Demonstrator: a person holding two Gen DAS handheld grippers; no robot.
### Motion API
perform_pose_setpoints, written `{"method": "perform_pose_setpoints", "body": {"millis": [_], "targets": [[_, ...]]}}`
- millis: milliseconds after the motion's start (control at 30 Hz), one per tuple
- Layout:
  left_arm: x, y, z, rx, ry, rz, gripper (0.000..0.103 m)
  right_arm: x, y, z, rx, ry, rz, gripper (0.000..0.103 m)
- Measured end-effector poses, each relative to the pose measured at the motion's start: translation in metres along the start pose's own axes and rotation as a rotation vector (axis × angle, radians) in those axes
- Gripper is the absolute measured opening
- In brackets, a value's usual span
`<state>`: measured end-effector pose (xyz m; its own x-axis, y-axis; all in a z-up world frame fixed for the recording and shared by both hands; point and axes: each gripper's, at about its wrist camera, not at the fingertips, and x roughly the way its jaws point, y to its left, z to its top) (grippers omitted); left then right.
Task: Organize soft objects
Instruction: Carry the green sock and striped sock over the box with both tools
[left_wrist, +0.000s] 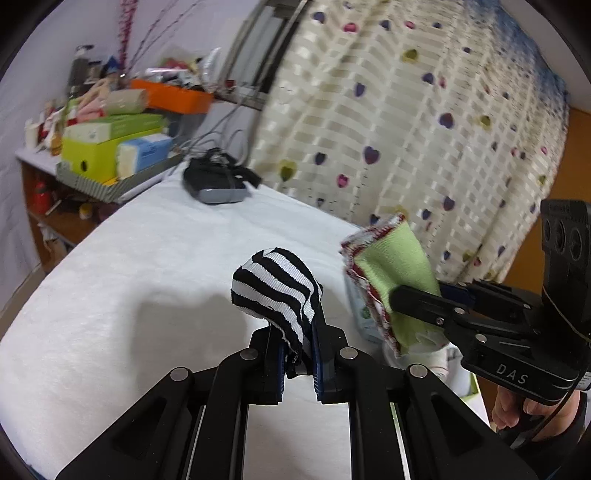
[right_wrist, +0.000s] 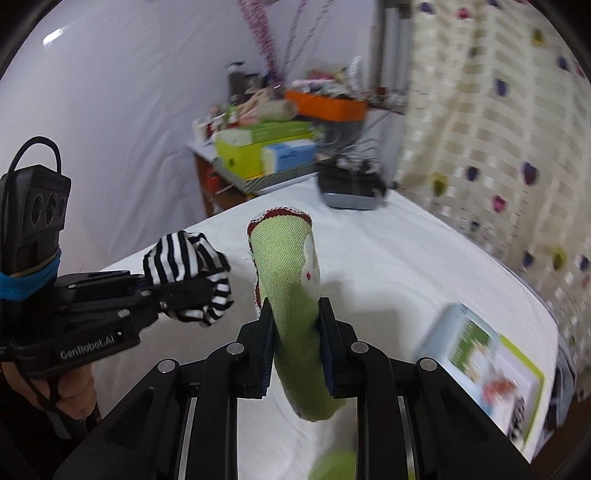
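A black-and-white striped cloth (left_wrist: 275, 288) bunches up out of my left gripper (left_wrist: 297, 332), which is shut on it above the white surface. In the right wrist view that same left gripper (right_wrist: 207, 291) comes in from the left with the striped cloth (right_wrist: 184, 254) draped over its tips. My right gripper (right_wrist: 295, 314) is shut on a folded light-green cloth (right_wrist: 291, 266) with a red-and-white trimmed edge, which stands up between the pads. Seen from the left wrist, the right gripper (left_wrist: 417, 299) holds the green cloth (left_wrist: 391, 266) off to the right. Both cloths are lifted off the surface.
A white padded surface (left_wrist: 147, 258) lies under both grippers. A dark device with cables (left_wrist: 214, 181) rests at its far end. A cluttered shelf with boxes (left_wrist: 110, 147) stands behind. A patterned curtain (left_wrist: 406, 129) hangs on the right. A printed box (right_wrist: 480, 365) lies near the right edge.
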<state>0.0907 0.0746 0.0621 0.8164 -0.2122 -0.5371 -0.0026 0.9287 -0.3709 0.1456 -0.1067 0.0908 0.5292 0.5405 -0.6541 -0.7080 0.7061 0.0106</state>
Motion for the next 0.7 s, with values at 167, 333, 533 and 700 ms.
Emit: {"method": "perform_pose_setpoints", "body": {"millis": [167,333,533,700], "targets": [[0.003,-0.034,-0.007,0.052,0.019,-0.044,0.011,-0.033,-0.021,-0.024,0.09,-0.036,-0.035,0.022],[0.005,-0.059,-0.012,0.088,0.031,-0.082,0.011,-0.057,-0.037,-0.047,0.172,-0.069,-0.07,0.022],[0.007,-0.082,-0.019,0.125,0.047,-0.122,0.011,-0.077,-0.047,-0.065,0.228,-0.099,-0.097,0.022],[0.011,-0.102,-0.026,0.16,0.069,-0.147,0.011,-0.088,-0.054,-0.076,0.265,-0.113,-0.117,0.022]]}}
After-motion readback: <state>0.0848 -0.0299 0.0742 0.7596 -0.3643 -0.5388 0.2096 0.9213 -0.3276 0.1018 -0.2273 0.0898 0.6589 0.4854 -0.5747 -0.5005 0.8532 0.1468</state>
